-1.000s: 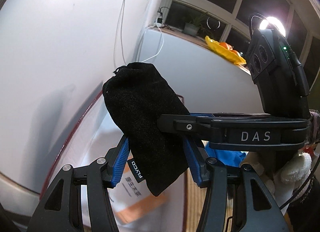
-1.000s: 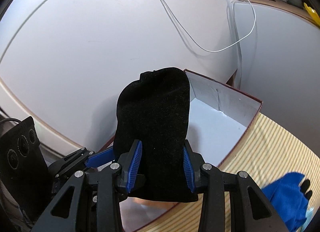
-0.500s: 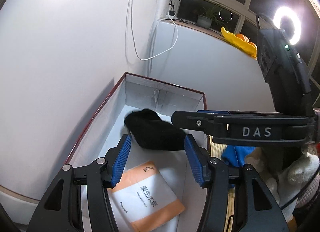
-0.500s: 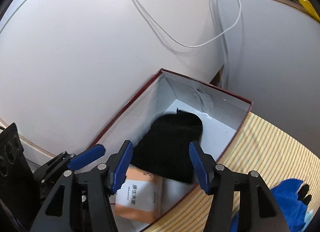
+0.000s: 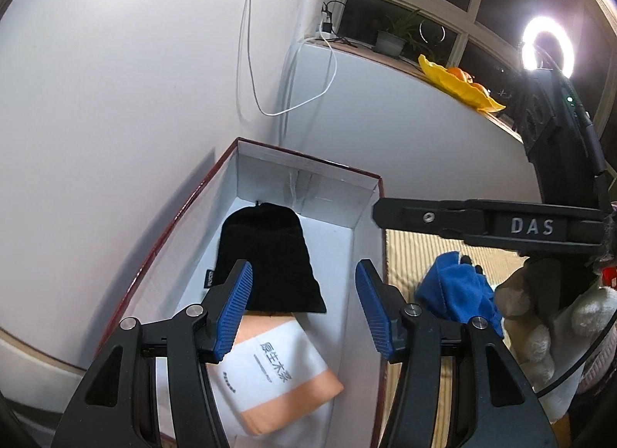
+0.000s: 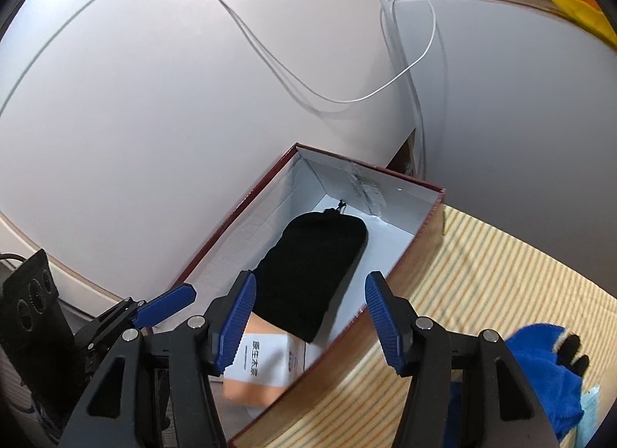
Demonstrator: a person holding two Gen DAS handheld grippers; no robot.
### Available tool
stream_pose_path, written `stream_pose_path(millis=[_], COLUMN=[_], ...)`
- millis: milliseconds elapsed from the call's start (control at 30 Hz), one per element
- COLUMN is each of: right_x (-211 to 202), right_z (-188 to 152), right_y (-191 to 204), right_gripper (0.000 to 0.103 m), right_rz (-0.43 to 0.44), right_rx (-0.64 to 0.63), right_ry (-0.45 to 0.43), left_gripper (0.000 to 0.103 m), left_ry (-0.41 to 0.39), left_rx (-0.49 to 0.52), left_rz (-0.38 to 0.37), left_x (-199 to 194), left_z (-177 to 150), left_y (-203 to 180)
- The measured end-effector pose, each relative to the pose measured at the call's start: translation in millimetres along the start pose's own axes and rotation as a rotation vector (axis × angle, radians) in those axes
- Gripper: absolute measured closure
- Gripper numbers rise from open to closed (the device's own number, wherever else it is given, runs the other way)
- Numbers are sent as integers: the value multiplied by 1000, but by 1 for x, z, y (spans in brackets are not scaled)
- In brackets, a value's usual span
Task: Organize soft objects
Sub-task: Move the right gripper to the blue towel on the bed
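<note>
Black velvet drawstring pouch [image 5: 270, 259]: limp, light; we'd pinch its flat body. Left gripper [image 5: 302, 307] and right gripper [image 6: 310, 316]: jaws spread, empty.

A black velvet drawstring pouch [image 5: 270, 259] lies flat inside the white-lined box [image 5: 308, 174], its lower end overlapping an orange-and-white packet [image 5: 281, 374], while a crumpled blue cloth [image 5: 459, 289] lies outside.
</note>
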State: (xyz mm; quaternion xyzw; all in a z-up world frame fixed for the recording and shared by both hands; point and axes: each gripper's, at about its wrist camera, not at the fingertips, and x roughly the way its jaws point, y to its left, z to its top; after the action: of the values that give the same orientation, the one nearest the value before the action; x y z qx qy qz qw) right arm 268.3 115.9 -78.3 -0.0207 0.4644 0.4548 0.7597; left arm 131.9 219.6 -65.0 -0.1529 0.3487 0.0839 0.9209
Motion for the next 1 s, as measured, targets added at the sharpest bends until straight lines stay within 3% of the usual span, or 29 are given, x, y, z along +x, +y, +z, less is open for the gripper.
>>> stream_pose_path(millis=[400, 600, 1000], right_x=[-90, -151, -238], right_z=[-36, -75, -161], right_y=[-30, -67, -101], right_gripper=[45, 43, 43], right_rz=[-31, -60, -127], right_rx=[13, 68, 161], right_ry=[-74, -131, -221], left_gripper=[48, 47, 42], left_ry=[-42, -50, -35], left_rx=[5, 20, 41], left_rz=[-63, -111, -219], left_x=[-39, -55, -62], left_z=[-14, -25, -56], left_y=[-19, -37, -81])
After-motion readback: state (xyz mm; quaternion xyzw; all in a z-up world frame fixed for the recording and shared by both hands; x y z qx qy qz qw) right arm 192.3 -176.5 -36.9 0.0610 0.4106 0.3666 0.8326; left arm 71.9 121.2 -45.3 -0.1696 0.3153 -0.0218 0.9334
